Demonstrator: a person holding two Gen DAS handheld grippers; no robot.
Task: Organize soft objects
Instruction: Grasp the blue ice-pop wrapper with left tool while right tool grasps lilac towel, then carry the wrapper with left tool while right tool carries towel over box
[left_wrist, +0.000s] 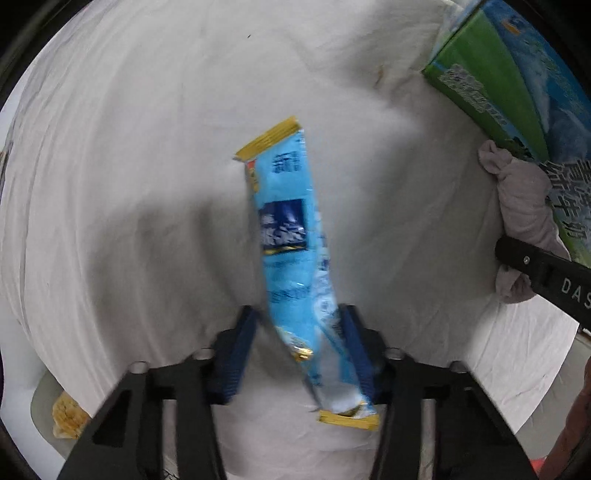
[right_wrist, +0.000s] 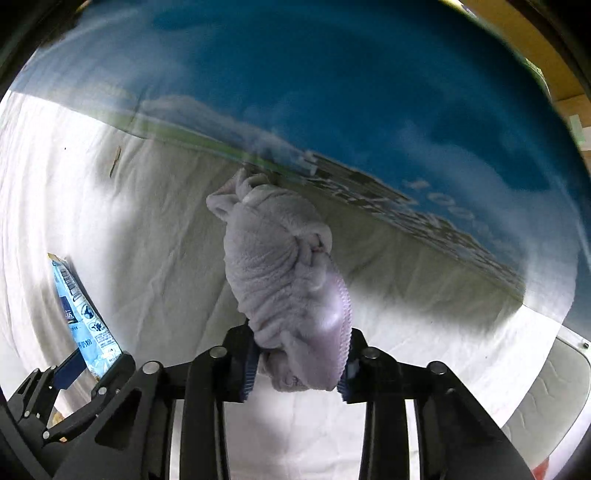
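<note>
My left gripper (left_wrist: 301, 325) has a long light-blue snack packet (left_wrist: 291, 236) with yellow ends between its blue pads; the packet rests against the right pad and a gap shows at the left pad. The packet hangs above the white cloth (left_wrist: 147, 147). My right gripper (right_wrist: 301, 354) is shut on a bunched pale-lilac cloth (right_wrist: 280, 266), held close to the side of a blue and green carton (right_wrist: 332, 92). The lilac cloth (left_wrist: 524, 206) and a right gripper finger (left_wrist: 546, 273) show at the right of the left wrist view. The packet (right_wrist: 85, 317) and left gripper (right_wrist: 74, 373) show at lower left of the right wrist view.
The carton (left_wrist: 498, 85) stands on the white cloth at the far right. A yellow crumpled thing (left_wrist: 68, 417) lies at the lower left off the cloth. A white padded surface (right_wrist: 550, 391) shows at the lower right.
</note>
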